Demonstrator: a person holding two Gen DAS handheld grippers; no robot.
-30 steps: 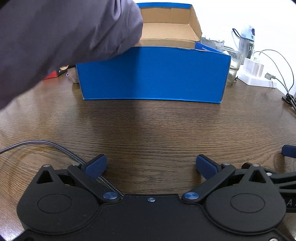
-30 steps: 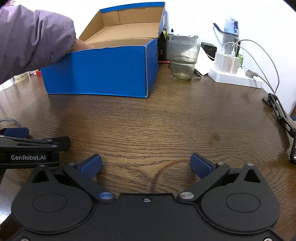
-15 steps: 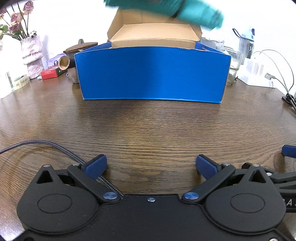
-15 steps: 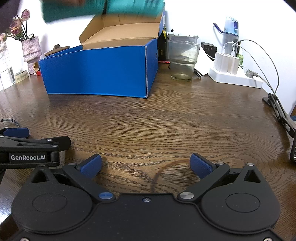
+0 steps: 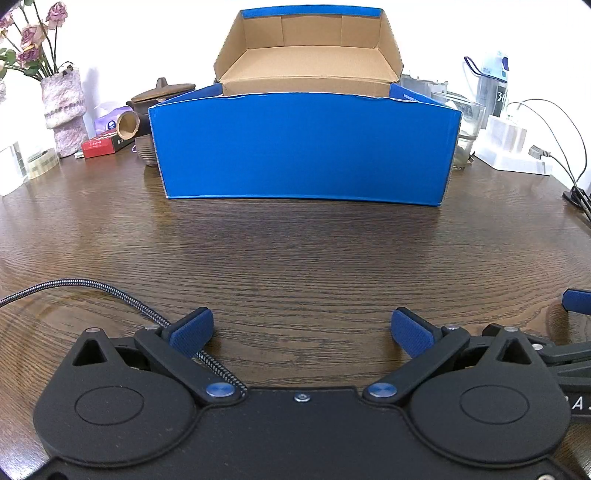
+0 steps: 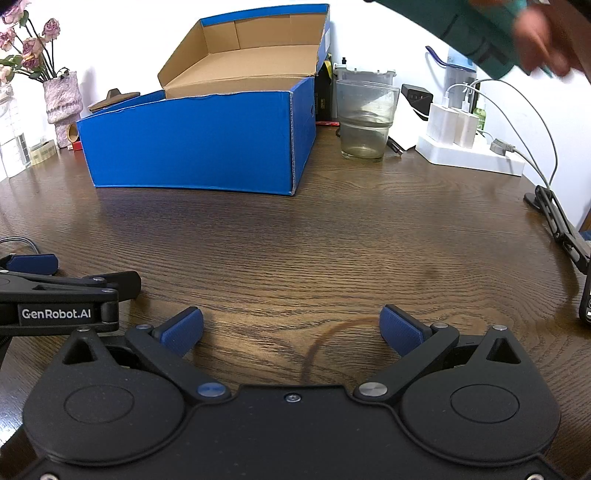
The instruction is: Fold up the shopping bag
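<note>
A teal shopping bag (image 6: 476, 22) is carried in the air by a person's hand (image 6: 543, 33) at the top right of the right wrist view, blurred. It does not show in the left wrist view. My left gripper (image 5: 302, 332) rests open on the wooden table (image 5: 295, 258), with nothing between its blue pads. My right gripper (image 6: 291, 330) lies beside it, also open and holding nothing. The left gripper's body (image 6: 55, 306) shows at the right wrist view's left edge.
An open blue cardboard box (image 5: 303, 147) stands at the back middle. A vase of dried flowers (image 5: 61, 107), a teapot (image 5: 159, 96), a glass cup (image 6: 365, 122), a water bottle (image 5: 493, 85) and a white power strip with chargers and cables (image 6: 469, 151) line the far edge. A braided cable (image 5: 110, 295) crosses front left.
The person's arm reached into the blue box, lifted out the teal bag and swept it rightwards overhead to the top right. Both grippers stayed still and open.
</note>
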